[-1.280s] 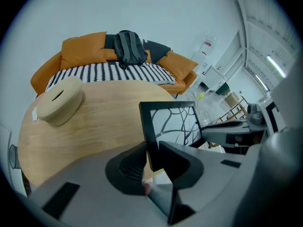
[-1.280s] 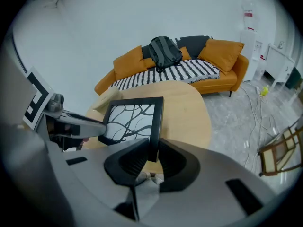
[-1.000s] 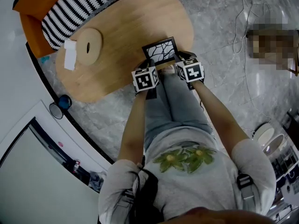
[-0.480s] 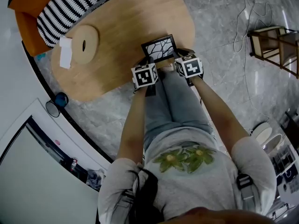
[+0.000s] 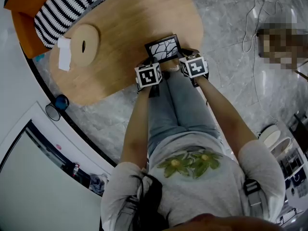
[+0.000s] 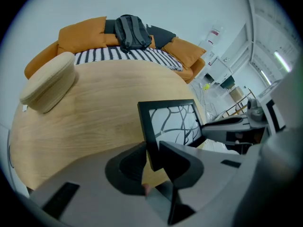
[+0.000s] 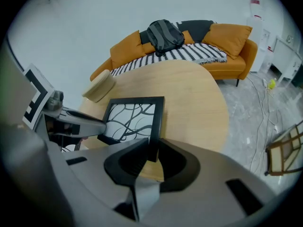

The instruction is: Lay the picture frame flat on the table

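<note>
The picture frame [image 5: 163,48] is black, with a white print of dark branching lines. It hangs at the near edge of the oval wooden table [image 5: 130,23], tilted back with its face up towards me. My left gripper [image 5: 148,63] is shut on the frame's left edge [image 6: 147,136], and the left gripper's jaws [image 6: 152,149] pinch the lower part of that edge. My right gripper [image 5: 186,57] is shut on the frame's right edge [image 7: 156,126], where the right gripper's jaws [image 7: 151,149] clamp it low down. Whether the frame's bottom edge touches the tabletop is hidden.
A round wooden disc [image 5: 83,44] with a white paper slip [image 5: 63,53] sits at the table's left end. Behind the table is an orange sofa [image 7: 227,41] with a striped blanket [image 5: 72,4] and a dark backpack [image 7: 163,34]. Cables [image 5: 252,13] lie on the grey floor.
Both grippers keep the same hold on the frame at the table's near edge. The head view has drifted slightly, so everything sits a little higher and further left.
</note>
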Available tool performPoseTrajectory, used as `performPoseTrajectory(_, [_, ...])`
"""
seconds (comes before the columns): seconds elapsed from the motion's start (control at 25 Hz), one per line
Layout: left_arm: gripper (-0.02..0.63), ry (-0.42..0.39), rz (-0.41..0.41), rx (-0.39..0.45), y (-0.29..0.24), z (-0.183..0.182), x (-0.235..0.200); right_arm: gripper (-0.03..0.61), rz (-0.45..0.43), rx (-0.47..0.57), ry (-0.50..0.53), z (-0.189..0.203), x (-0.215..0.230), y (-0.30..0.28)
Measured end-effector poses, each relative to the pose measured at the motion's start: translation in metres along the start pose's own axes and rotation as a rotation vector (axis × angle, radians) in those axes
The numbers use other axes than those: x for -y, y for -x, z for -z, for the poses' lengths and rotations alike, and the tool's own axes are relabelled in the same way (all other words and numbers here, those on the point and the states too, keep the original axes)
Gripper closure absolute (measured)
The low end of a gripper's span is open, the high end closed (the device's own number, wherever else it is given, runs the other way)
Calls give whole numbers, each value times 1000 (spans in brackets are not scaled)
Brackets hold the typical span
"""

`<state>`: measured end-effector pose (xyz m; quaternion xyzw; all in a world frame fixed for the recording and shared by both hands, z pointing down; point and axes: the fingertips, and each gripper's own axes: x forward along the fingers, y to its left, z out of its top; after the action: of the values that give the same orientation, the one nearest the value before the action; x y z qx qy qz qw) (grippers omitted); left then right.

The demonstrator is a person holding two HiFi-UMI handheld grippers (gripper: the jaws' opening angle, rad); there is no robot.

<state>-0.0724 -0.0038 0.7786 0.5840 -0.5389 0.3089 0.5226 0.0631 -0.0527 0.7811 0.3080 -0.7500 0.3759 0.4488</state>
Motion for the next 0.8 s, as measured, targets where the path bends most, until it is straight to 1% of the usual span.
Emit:
performPoseTrajectory(0.6, [518,-2,5,-22,-32,12,-16,505,2,-14,-4,10,4,-33])
performPoseTrajectory(0.8, [517,-9,23,-16,-40,13,-17,505,10,-13,-6,13,6,-40])
